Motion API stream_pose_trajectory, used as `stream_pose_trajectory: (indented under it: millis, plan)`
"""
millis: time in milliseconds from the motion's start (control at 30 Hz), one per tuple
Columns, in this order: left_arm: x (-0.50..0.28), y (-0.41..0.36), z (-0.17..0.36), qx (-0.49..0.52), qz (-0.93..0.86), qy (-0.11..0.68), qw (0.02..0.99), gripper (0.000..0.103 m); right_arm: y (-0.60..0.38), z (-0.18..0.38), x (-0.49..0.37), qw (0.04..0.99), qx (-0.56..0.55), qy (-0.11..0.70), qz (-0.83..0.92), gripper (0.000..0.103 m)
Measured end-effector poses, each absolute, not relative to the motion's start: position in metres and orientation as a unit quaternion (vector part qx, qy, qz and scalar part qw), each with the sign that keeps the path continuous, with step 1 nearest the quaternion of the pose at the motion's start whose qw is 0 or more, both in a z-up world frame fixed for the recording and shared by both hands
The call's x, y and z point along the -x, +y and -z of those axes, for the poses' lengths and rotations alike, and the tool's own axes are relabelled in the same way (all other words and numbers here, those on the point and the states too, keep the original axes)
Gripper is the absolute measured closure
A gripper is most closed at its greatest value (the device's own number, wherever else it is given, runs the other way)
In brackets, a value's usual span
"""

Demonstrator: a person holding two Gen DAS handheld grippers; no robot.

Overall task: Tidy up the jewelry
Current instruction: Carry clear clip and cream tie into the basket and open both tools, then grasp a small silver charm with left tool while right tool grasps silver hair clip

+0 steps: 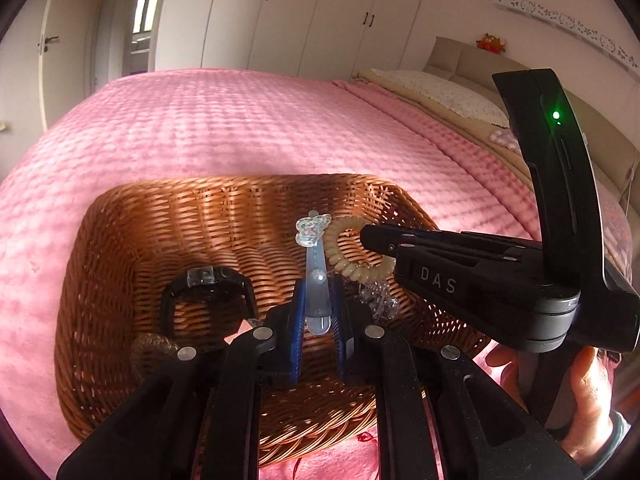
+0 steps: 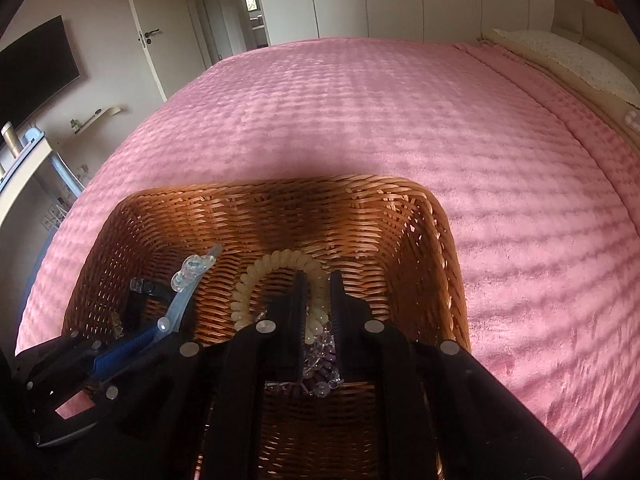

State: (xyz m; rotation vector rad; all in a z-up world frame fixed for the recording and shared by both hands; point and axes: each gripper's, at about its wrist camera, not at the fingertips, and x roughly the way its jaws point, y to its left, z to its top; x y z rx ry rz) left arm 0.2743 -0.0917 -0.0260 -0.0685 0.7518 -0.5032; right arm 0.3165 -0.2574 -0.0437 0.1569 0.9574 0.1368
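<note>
Wicker, woven in warm brown strands, forms the basket (image 1: 132, 240) that sits on a pink quilted bedspread (image 1: 240, 128) and takes up the lower half of both wrist views. Both grippers hang over its open top, pointing down into it. The left gripper (image 1: 319, 296) is clamped on a translucent pale blue hair clip (image 1: 316, 276): its 2 blue-padded fingers (image 1: 298, 312) press the clip's rounded end from either side, and the clip rises from them to a clear butterfly-shaped ornament (image 1: 313, 229) near its far tip. The right gripper (image 2: 318, 300) is closed on a cream spiral hair tie (image 2: 256, 280), with 1 black finger passing through the loop and the coil pinched between the 2 fingers; in the left wrist view the tie hangs as a ring off that gripper's tip, just beside the butterfly ornament. Inside the basket, a black band with a clear piece on top (image 1: 208, 284) stands against the left side, and a cluster of clear beads (image 2: 320, 364) lies on the floor under the right gripper. A person's hand (image 1: 588, 392) grips the right tool's handle at the lower right edge. Beyond the bedspread stand white wardrobe doors (image 1: 280, 8) and a pillow (image 1: 440, 92) at the head of the bed.
</note>
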Motion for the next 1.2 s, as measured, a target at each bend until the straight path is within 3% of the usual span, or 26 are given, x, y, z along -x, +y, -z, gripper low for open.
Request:
stream_pose_trajectory:
  millis: [100, 367, 600, 867, 900, 1033, 1200]
  plan:
    - [-0.273, -0.09, 0.027, 0.034, 0.245, 0.365, 0.898, 0.092, -0.259, 0.044, -0.315, 0.882, -0.078, 0.46, -0.061, 0.093]
    - [-0.259, -0.074, 0.01, 0.05, 0.252, 0.35, 0.901, 0.079, -0.269, 0.032, -0.3, 0.88, -0.1, 0.458, -0.075, 0.092]
    - [-0.211, -0.041, -0.023, 0.06, 0.255, 0.317, 0.911, 0.076, -0.268, -0.004, -0.243, 0.896, -0.11, 0.42, -0.095, 0.092]
    - [-0.15, 0.004, -0.039, 0.07, 0.235, 0.301, 0.921, 0.066, -0.251, -0.016, -0.171, 0.896, -0.134, 0.4, -0.139, 0.092]
    - [-0.143, 0.01, -0.037, 0.072, 0.228, 0.303, 0.923, 0.066, -0.247, -0.013, -0.162, 0.895, -0.136, 0.4, -0.146, 0.09]
    - [-0.124, 0.033, -0.021, 0.085, 0.212, 0.32, 0.92, 0.065, -0.228, 0.003, -0.131, 0.891, -0.119, 0.405, -0.164, 0.069]
    - [-0.119, 0.055, 0.007, 0.099, 0.191, 0.356, 0.909, 0.065, -0.204, 0.029, -0.103, 0.878, -0.092, 0.429, -0.193, 0.069]
